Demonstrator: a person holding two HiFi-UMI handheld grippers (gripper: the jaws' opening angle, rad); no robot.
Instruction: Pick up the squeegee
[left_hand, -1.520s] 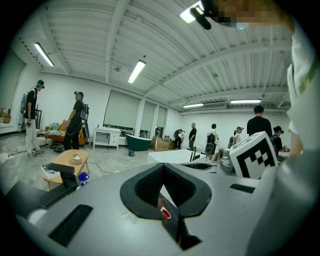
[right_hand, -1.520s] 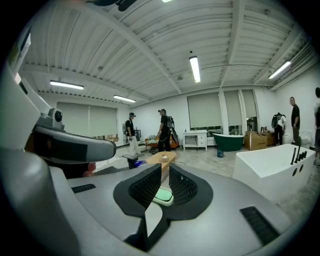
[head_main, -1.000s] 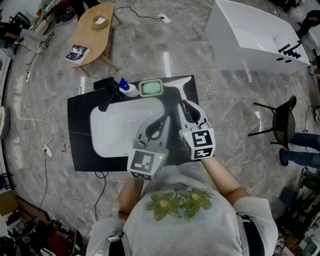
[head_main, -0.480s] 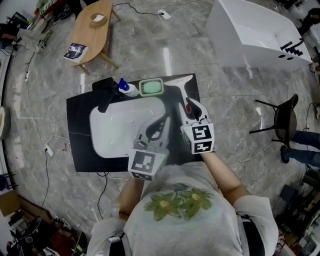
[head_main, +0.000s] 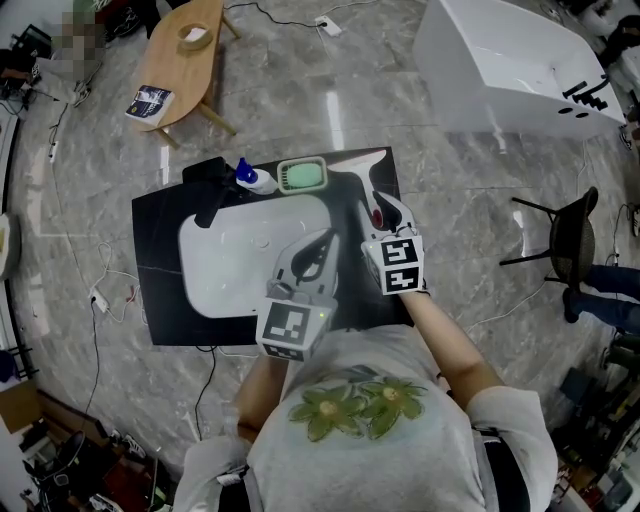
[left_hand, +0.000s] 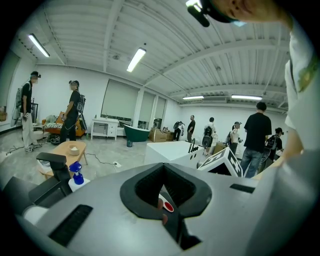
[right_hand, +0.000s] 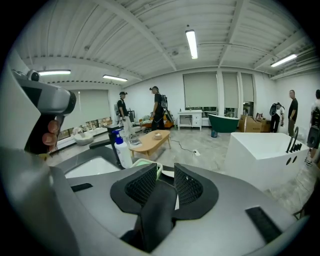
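Note:
The squeegee lies on the black counter right of the white sink, white blade far, black handle toward me. My right gripper is low over the handle by its red button. In the right gripper view the dark handle runs between the ribbed pads; the jaws are opening and stand apart around it. My left gripper hovers over the sink's right edge, open and empty. The left gripper view shows the red button through the left gripper.
A spray bottle, a green dish and a black faucet line the counter's far edge. A white bathtub stands at the back right, a black chair to the right and a wooden table at the back left.
My right gripper has sunk and moved a little forward over the squeegee handle. The left gripper has stayed in place.

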